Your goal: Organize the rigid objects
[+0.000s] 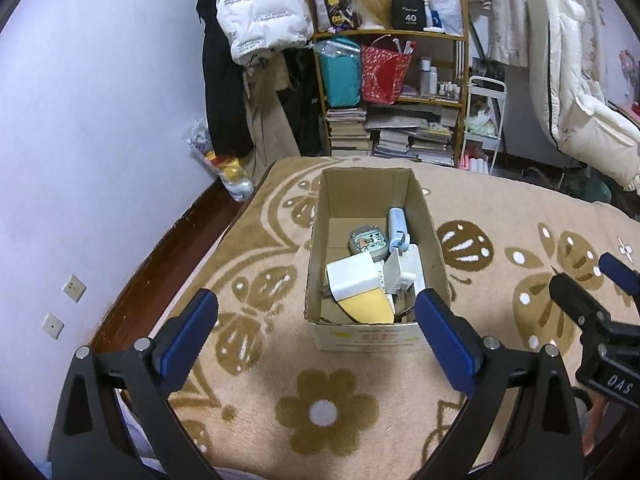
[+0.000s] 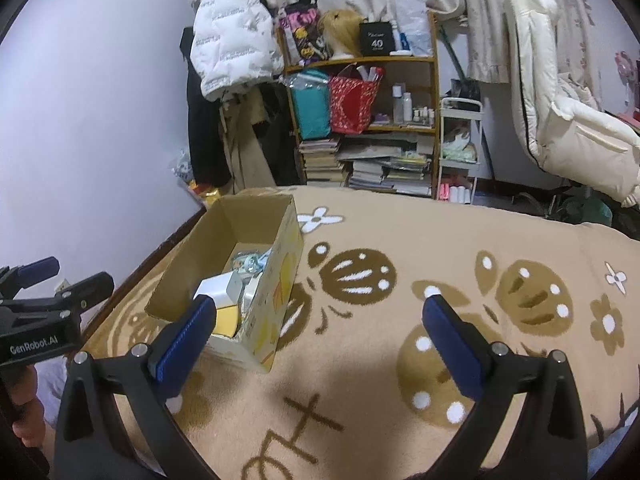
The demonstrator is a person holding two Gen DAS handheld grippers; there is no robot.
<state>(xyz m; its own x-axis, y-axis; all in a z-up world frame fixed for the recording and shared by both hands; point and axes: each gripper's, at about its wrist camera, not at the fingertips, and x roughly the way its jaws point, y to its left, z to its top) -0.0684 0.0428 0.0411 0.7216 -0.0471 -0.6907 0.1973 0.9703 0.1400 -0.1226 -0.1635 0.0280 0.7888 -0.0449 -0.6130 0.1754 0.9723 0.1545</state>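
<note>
An open cardboard box [image 1: 320,240] stands on the patterned blanket. Inside lie a white block [image 1: 352,278], a yellow card [image 1: 368,308], a grey cartoon-printed case [image 1: 368,242], a light blue device [image 1: 398,226] and a white holder [image 1: 402,272]. My left gripper [image 1: 316,320] is open and empty, just in front of the box's near end. My right gripper [image 2: 320,320] is open and empty, above the blanket to the right of the box [image 2: 280,272]; it also shows in the left wrist view [image 1: 588,284]. The left gripper shows at the left edge of the right wrist view [image 2: 56,280].
The beige and brown blanket [image 2: 400,380] covers the bed. A dark wooden bed edge [image 1: 160,264] and a white wall [image 1: 80,140] lie to the left. A cluttered shelf [image 1: 392,92], hanging coats [image 1: 260,12] and a white cart [image 1: 482,128] stand beyond the bed.
</note>
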